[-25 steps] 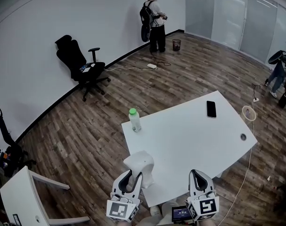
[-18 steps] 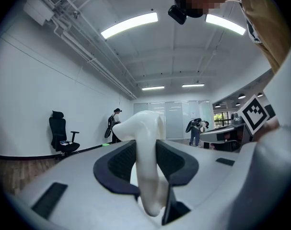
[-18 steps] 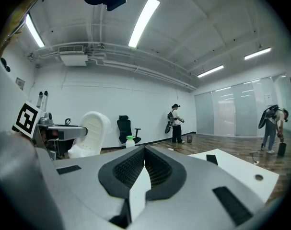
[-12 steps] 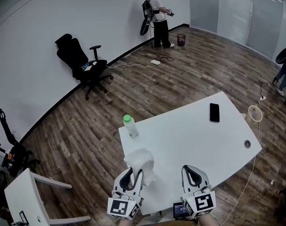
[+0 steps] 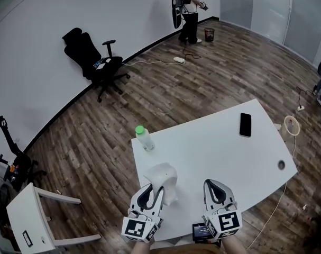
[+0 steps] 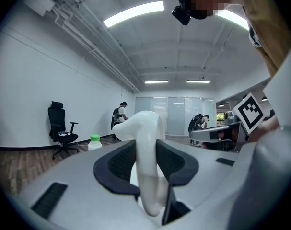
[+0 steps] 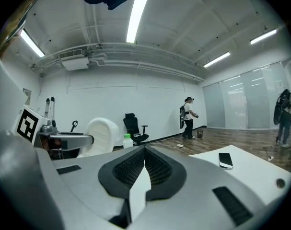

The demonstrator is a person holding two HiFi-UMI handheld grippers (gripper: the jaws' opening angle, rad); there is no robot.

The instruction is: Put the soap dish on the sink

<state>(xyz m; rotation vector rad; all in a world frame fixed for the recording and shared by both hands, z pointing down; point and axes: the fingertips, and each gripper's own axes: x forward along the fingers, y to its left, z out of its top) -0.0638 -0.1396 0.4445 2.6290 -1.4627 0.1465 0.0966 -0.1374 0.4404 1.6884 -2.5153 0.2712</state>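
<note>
Nearest me, the left gripper (image 5: 151, 193) is clamped on the white soap dish (image 5: 163, 176), which it holds over the near left edge of the white table (image 5: 213, 152). Beside it the right gripper (image 5: 217, 186) has its jaws pressed together with nothing between them. Just beyond the dish, a green-capped bottle (image 5: 144, 139) stands upright at the table's left corner. A black phone (image 5: 245, 124) lies flat near the far right edge. Farther off, an office chair (image 5: 94, 62) and a person (image 5: 188, 9) are by the wall.
</note>
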